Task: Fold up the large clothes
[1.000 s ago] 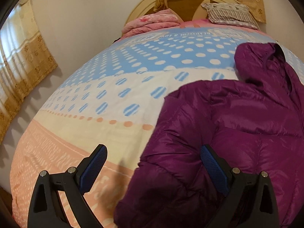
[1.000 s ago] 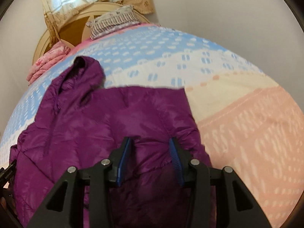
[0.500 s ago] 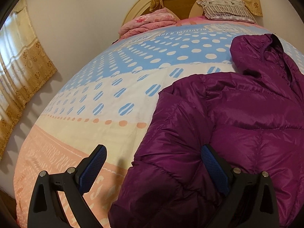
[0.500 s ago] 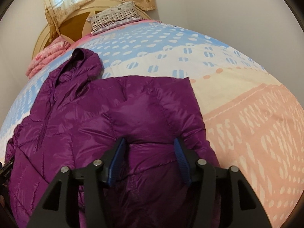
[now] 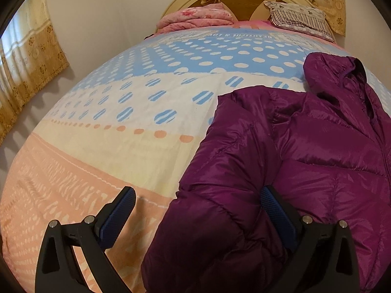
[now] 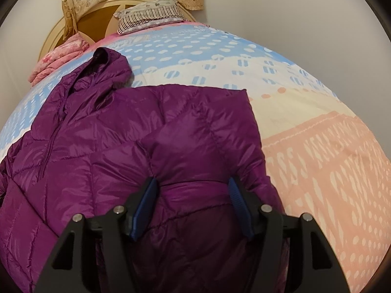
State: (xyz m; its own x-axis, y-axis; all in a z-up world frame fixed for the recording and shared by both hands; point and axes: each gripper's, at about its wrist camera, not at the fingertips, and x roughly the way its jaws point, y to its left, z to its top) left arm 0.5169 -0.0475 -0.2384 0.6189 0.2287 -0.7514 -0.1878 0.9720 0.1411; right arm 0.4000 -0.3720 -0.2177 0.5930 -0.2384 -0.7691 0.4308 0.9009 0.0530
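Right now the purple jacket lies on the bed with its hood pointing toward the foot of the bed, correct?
Not quite. The purple jacket does lie on the bed, but its hood points toward the headboard and pillow, as the right wrist view shows.

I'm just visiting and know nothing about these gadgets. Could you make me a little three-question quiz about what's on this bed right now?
1. What colour is the puffy jacket?
2. True or false: the striped pillow lies on top of the jacket.
3. The left gripper stands: A) wide open, B) clamped on the pink blanket.

Key
1. Purple.
2. False; it sits apart, by the headboard.
3. A. The right gripper is opening, a jacket fold between its fingers.
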